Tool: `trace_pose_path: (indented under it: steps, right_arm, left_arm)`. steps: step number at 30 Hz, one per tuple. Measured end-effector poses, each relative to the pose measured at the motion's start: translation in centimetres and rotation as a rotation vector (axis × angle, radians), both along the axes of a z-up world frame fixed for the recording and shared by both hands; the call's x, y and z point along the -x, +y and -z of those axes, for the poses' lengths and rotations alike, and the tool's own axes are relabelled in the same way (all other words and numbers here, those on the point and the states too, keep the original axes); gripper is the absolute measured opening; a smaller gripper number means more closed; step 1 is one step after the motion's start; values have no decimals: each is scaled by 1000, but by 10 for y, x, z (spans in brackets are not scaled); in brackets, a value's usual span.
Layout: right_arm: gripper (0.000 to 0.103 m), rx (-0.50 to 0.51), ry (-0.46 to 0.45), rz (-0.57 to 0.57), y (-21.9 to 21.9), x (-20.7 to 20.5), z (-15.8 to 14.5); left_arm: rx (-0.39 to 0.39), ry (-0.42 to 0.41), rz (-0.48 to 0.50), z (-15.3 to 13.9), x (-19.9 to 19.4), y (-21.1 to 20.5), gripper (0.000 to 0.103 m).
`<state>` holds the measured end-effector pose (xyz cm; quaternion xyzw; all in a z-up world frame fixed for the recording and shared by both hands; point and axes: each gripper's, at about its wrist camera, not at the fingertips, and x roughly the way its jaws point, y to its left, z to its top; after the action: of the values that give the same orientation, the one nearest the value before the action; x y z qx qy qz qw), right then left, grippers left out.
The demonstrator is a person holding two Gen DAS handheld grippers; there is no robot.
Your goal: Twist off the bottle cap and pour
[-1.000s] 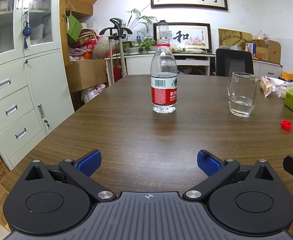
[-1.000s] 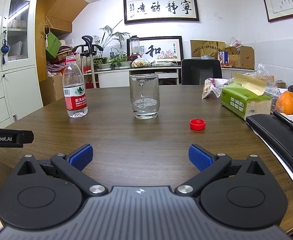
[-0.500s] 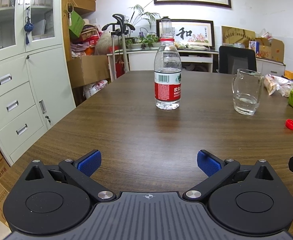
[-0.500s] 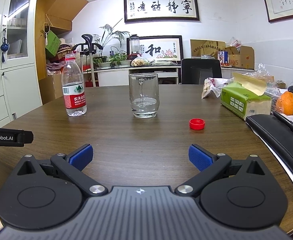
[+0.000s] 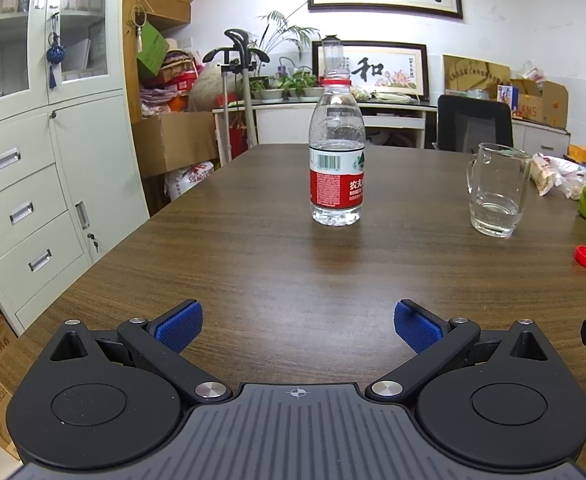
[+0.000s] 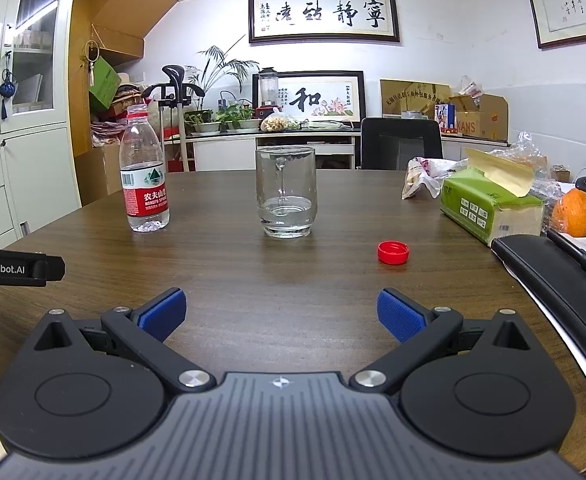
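Office table [image 5: 253, 264], brown wood. My left gripper [image 5: 297, 326] has crept closer to the bottle [image 5: 337, 160] over the last sec; it looms bigger, dead ahead. Jaws apart, empty. Right gripper [image 6: 279, 314] hasn't budged, also apart. Cap [image 6: 393, 253] lies off, right of bottle past the mug [image 6: 285, 192], w/ some water in. Looks poured already, prob. wrapping up.

White walls hung with dark-framed calligraphy scrolls [image 6: 324, 15]. Pale green metal cabinet with drawers [image 5: 33, 184] along the left. Black office chair [image 6: 401, 144] behind dark wood-grain table [image 6: 293, 272].
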<state>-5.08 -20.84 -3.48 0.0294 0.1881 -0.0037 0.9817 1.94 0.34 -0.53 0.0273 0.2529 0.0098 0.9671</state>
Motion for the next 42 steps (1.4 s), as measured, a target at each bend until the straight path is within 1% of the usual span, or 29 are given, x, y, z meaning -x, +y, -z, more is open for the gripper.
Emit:
trace_pose_path:
  steps: [8, 15, 20, 30, 31, 32, 39, 42]
  right_arm:
    - [102, 4, 9, 3, 0, -9, -1]
    - [102, 2, 26, 16, -14, -12, -11]
    - [102, -10, 50, 26, -24, -19, -15]
    - [102, -41, 67, 32, -27, -25, -15]
    - [102, -40, 69, 31, -28, -26, -14]
    - [102, -42, 69, 34, -39, -31, -14]
    - [102, -23, 76, 55, -46, -37, -15]
    - [102, -21, 104, 65, -54, -43, -17]
  left_arm:
    - [-8, 9, 16, 2, -7, -2, 103]
    - [2, 19, 22, 2, -19, -4, 103]
    - [7, 19, 23, 3, -28, -4, 103]
    - [7, 20, 30, 6, -33, -5, 103]
    - [5, 20, 31, 6, -33, -5, 103]
    - [4, 20, 31, 6, -34, -5, 103]
    - [16, 13, 34, 7, -39, -5, 103]
    - [14, 9, 32, 8, -41, -5, 103]
